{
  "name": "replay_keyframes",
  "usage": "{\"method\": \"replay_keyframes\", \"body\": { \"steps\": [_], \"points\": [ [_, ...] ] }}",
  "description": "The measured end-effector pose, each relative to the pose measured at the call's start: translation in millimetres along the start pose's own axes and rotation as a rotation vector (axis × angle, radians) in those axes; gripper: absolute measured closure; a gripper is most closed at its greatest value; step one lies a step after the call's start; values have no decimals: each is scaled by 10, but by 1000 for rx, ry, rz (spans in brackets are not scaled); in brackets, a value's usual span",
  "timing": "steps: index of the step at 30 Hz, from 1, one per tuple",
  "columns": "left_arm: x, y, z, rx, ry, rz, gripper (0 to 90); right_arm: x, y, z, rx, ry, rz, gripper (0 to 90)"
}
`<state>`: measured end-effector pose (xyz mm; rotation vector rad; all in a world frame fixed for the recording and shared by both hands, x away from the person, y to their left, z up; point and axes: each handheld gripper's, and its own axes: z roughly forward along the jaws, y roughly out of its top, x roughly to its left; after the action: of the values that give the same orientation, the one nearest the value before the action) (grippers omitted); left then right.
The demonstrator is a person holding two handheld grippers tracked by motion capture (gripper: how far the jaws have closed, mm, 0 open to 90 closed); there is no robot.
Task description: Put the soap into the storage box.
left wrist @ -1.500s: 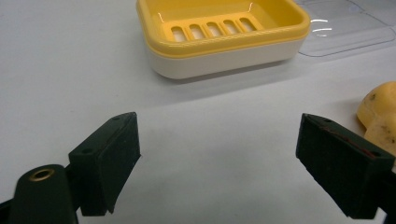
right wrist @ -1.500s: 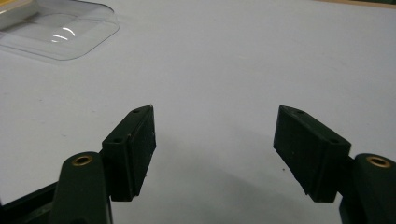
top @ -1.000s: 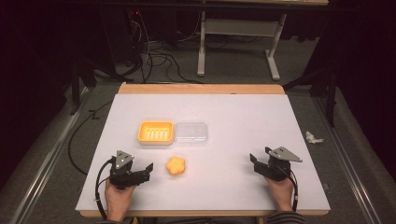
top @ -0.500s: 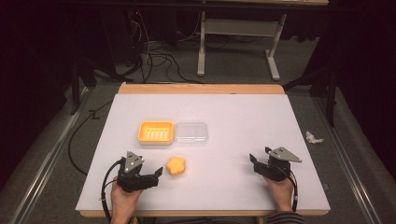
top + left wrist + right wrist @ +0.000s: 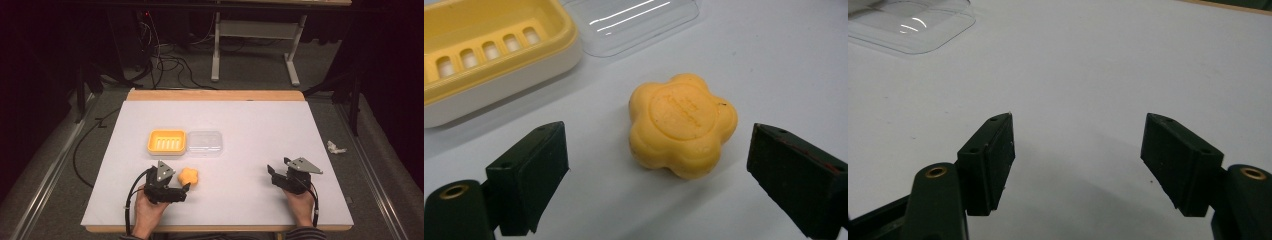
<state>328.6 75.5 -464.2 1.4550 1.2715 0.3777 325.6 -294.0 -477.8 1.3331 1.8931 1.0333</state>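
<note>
The left gripper (image 5: 659, 165) stood just in front of the yellow-orange, flower-shaped bar of soap (image 5: 682, 124), and its jaws had just been opening. They were spread wide, one on each side of the soap, and no pad touched it. The soap lay flat on the white table (image 5: 260, 125), near the yellow soap dish with slots (image 5: 484, 55) and the clear plastic lid (image 5: 634, 20) beside it. The soap had rounded lobes, a round stamped centre with faint letters and a small dark speck on the edge. The right gripper (image 5: 1078, 160) rested well apart, jaws spread over bare table.
</note>
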Motion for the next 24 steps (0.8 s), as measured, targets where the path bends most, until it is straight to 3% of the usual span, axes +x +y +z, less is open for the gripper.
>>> {"method": "replay_keyframes", "body": {
  "steps": [6,17,24],
  "points": [
    [-58,-38,93,24,-12,16,98,0,0,1,-1,0,0,303],
    [-77,-89,279,77,11,25,85,8,5,9,13,-5,-15,303],
    [-113,-159,379,108,20,59,101,6,5,10,11,-9,-17,303]
  ]
}}
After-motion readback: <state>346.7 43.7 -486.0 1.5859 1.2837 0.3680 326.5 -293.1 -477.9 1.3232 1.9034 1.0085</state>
